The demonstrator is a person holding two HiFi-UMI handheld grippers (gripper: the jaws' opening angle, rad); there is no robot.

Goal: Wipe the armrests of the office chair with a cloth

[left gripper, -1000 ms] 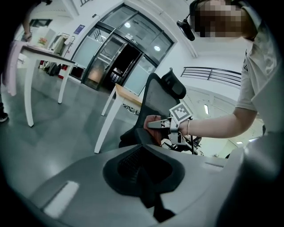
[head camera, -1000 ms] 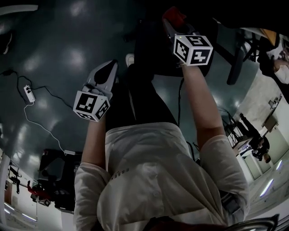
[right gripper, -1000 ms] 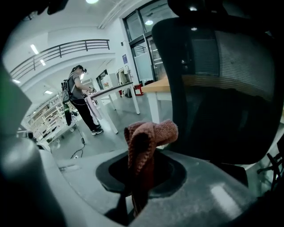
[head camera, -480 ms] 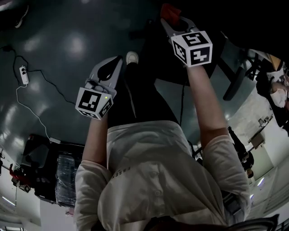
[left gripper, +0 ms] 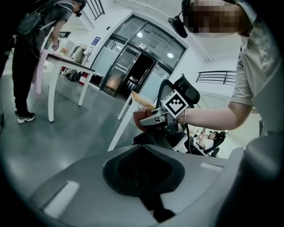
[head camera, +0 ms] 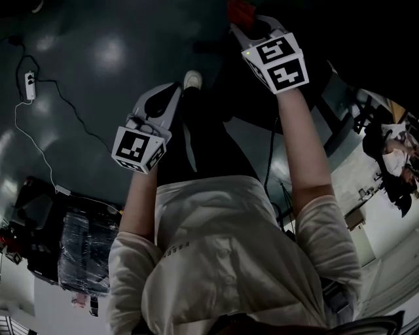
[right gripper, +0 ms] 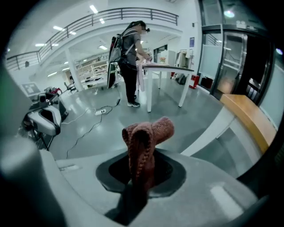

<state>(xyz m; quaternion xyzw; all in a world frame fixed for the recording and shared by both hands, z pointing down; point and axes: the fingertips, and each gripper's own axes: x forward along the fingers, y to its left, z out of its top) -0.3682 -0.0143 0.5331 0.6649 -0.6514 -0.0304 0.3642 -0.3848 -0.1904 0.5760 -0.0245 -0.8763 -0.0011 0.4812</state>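
The right gripper (right gripper: 141, 179) is clamped on a red cloth (right gripper: 144, 139) that sticks up from between its jaws. The left gripper (left gripper: 146, 175), closed and empty, faces the chair (left gripper: 191, 91).

A white table (right gripper: 166, 68) stands on a glossy grey floor (right gripper: 186, 117) that mirrors the ceiling lights (right gripper: 93, 9). A person with a backpack (right gripper: 128, 53) stands at the table's left end, bent over it. On the floor left of the table lies a white power strip (right gripper: 101, 111), its cable trailing across the floor. Right of the table rise tall, dark-framed glass doors (right gripper: 230, 53). Nearer than the table, on the right, a wooden-topped desk (right gripper: 246, 117) stands on white legs. High behind the table a railed gallery (right gripper: 111, 15) crosses the white walls, with lit shelving (right gripper: 91, 66) beneath it, to the table's left.
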